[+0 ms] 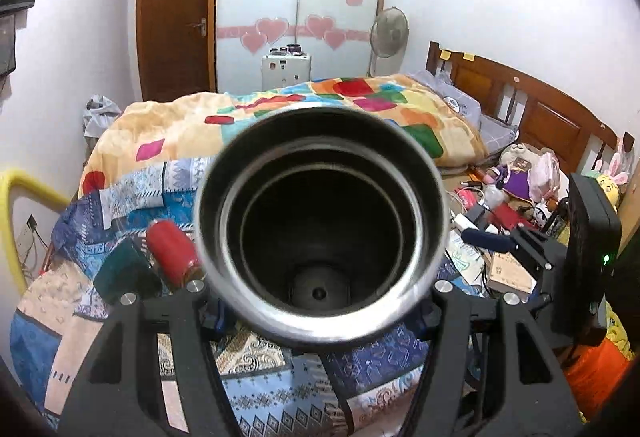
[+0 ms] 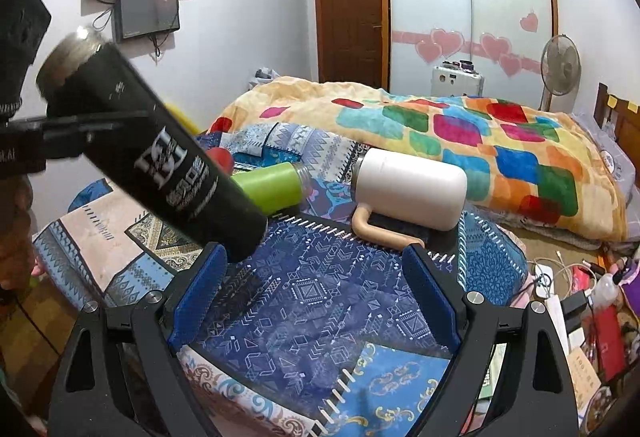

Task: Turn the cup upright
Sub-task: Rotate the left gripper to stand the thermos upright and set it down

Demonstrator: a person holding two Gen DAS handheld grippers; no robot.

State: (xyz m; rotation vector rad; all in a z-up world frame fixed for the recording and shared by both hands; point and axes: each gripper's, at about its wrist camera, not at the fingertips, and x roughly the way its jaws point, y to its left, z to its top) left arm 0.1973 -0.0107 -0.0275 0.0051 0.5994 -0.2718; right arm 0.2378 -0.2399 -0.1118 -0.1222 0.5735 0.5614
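My left gripper [image 1: 320, 297] is shut on a black steel cup [image 1: 320, 229], whose open mouth faces the left wrist camera and hides the fingertips. In the right wrist view the same black cup [image 2: 160, 157] is tilted, rim up to the left, base down near the patterned cloth, with the left gripper [image 2: 60, 133] clamped round its upper part. My right gripper [image 2: 316, 269] is open and empty, low over the blue patterned cloth [image 2: 320, 301], its blue pads [image 2: 200, 289] wide apart.
A white mug with a tan handle [image 2: 408, 193] and a green bottle [image 2: 268, 185] lie on their sides on the cloth. A red can [image 1: 172, 253] lies left of the cup. A colourful quilt [image 2: 460, 141] is behind; clutter [image 1: 500, 221] sits right.
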